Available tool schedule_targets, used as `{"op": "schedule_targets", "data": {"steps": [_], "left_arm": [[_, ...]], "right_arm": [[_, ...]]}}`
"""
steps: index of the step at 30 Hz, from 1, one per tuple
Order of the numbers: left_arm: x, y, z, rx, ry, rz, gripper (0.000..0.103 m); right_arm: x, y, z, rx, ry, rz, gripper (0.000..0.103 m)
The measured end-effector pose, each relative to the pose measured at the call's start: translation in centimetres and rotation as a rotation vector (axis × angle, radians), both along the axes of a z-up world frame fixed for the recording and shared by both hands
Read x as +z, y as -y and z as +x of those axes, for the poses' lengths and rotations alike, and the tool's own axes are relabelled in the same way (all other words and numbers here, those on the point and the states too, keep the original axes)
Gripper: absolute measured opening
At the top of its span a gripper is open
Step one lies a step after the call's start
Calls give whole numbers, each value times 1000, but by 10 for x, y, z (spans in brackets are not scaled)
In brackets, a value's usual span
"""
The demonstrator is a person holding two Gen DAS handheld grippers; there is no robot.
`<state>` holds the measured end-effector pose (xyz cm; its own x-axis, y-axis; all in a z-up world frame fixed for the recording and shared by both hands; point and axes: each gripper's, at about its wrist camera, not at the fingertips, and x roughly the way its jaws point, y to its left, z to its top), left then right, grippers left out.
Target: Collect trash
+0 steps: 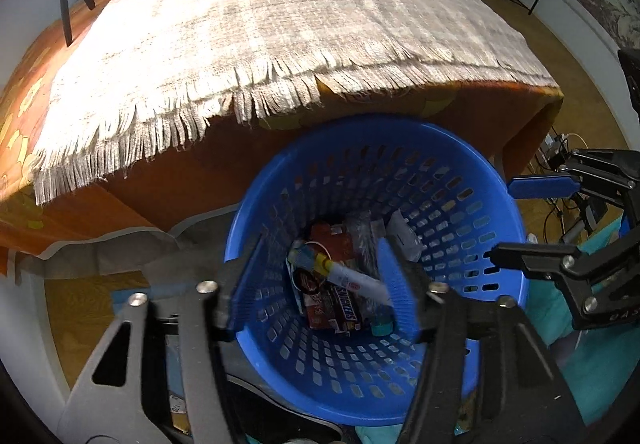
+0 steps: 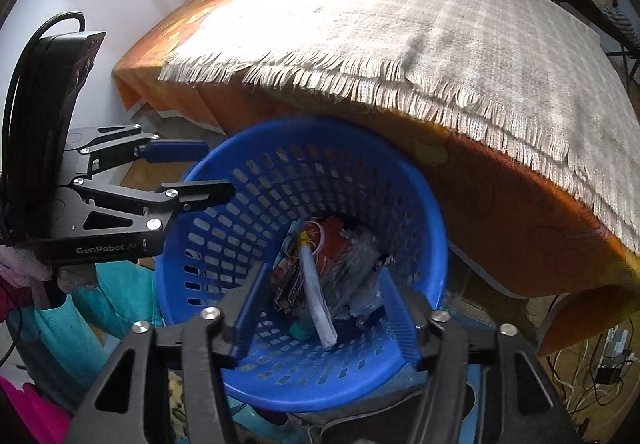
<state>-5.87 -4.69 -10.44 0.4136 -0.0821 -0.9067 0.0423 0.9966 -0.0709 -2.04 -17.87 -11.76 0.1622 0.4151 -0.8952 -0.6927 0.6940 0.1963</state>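
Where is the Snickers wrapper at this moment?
The Snickers wrapper lies at the bottom of the blue basket, low in the middle of the left wrist view, beside a white tube and a small teal cap.

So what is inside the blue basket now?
The blue basket holds trash: a Snickers wrapper, a white tube with a yellow end, red packaging, clear plastic and a teal cap. Anything beneath this pile is covered.

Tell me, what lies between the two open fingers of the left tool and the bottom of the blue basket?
In the left wrist view, the left tool hangs open over the blue basket; only the trash pile lies below: a white tube and a Snickers wrapper.
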Motion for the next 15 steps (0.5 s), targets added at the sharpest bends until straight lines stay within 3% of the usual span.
{"op": "schedule_targets", "data": {"steps": [6, 15], "left_arm": [[5, -9, 2, 19, -1, -8, 68], [21, -13, 9, 34, 21, -9, 69]], "right_arm": [[2, 2, 1, -8, 17, -8, 81], [12, 5, 7, -58, 61, -20, 87]]}}
